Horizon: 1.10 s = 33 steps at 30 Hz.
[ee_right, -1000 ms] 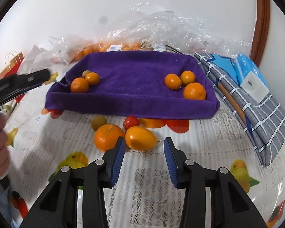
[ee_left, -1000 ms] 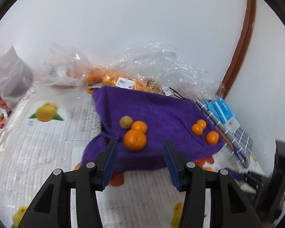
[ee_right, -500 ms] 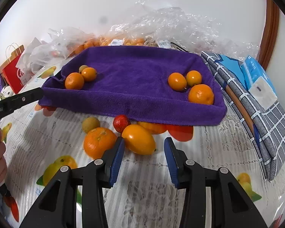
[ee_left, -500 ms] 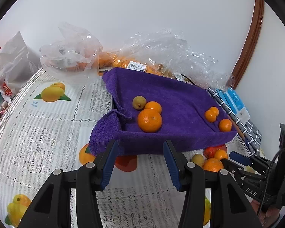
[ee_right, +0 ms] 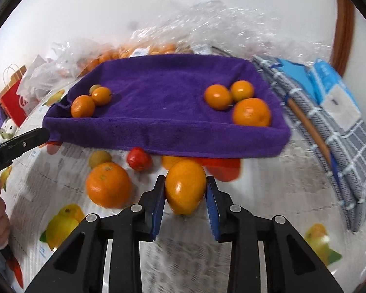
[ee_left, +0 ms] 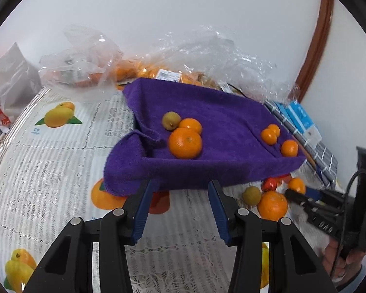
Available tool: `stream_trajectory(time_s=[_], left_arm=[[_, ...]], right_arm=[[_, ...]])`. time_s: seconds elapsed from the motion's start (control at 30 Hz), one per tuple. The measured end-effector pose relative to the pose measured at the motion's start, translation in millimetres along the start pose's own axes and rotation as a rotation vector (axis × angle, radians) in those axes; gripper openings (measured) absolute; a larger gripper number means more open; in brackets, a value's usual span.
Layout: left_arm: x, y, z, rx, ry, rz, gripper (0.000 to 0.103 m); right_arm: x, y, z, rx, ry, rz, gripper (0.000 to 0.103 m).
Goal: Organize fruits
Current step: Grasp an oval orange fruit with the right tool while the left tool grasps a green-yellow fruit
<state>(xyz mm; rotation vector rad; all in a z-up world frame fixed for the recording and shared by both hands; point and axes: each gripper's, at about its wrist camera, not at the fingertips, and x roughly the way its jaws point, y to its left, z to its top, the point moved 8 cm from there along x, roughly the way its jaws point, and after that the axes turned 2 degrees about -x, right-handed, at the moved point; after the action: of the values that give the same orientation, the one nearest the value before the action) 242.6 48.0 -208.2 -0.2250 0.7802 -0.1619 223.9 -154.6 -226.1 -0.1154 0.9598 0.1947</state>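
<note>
fruit is getting sorted: my right claw [ee_right: 185, 190] is pinching the oval orange fruit [ee_right: 185, 186] at six o'clock below the purple towel [ee_right: 168, 112]; my left claw [ee_left: 178, 210] is hovering spread.

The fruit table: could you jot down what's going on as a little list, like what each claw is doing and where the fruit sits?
right gripper: closed on the oval orange fruit, low over the table
left gripper: open, empty, facing the purple towel
on towel, left: two oranges and one greenish fruit
on towel, right: three oranges
on tablecloth: big orange, red fruit, small yellowish fruit
behind: plastic bags of oranges
</note>
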Motion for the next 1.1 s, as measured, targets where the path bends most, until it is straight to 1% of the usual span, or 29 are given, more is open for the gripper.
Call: stream_trajectory(time_s=[0.07, 0.17, 0.3, 0.37, 0.43, 0.47, 0.53, 0.6, 0.67, 0.73, 0.9, 1.0, 1.1], left_arm=[[3, -4, -3, 0.017, 0.016, -0.003, 0.043], [11, -10, -10, 0.036, 0.060, -0.013, 0.043], [18, -13, -18, 0.058, 0.106, -0.004, 0.043], [20, -13, -20, 0.061, 0.118, 0.002, 0.043], [19, -15, -20, 0.053, 0.119, -0.025, 0.043], [18, -17, -21, 0.044, 0.127, -0.060, 0.043], [17, -22, -23, 0.048, 0.132, -0.097, 0.043], [16, -31, -23, 0.069, 0.124, -0.111, 0.039], [16, -45, -22, 0.087, 0.124, -0.136, 0.039], [19, -55, -22, 0.097, 0.139, -0.134, 0.039], [33, -72, -30, 0.150, 0.165, -0.093, 0.039], [34, -78, -29, 0.169, 0.152, -0.079, 0.039], [39, -83, -28, 0.168, 0.157, -0.079, 0.039]], right_arm=[[-6, -13, -5, 0.014, -0.002, -0.029, 0.032], [-6, -29, -15, 0.043, 0.031, -0.044, 0.032], [-8, -40, -20, 0.111, 0.025, 0.000, 0.032], [-8, -40, -21, 0.118, 0.020, 0.003, 0.032], [-9, -37, -22, 0.111, 0.011, -0.003, 0.032], [-10, -36, -20, 0.105, 0.002, -0.004, 0.032], [-16, -34, -19, 0.096, -0.037, -0.017, 0.032], [-22, -33, -18, 0.091, -0.066, -0.025, 0.032], [-25, -34, -17, 0.101, -0.081, -0.003, 0.032], [-24, -39, -17, 0.132, -0.079, 0.006, 0.032], [-26, -50, -18, 0.182, -0.087, 0.026, 0.032], [-25, -50, -18, 0.187, -0.082, 0.019, 0.032], [-24, -49, -18, 0.177, -0.077, -0.008, 0.032]])
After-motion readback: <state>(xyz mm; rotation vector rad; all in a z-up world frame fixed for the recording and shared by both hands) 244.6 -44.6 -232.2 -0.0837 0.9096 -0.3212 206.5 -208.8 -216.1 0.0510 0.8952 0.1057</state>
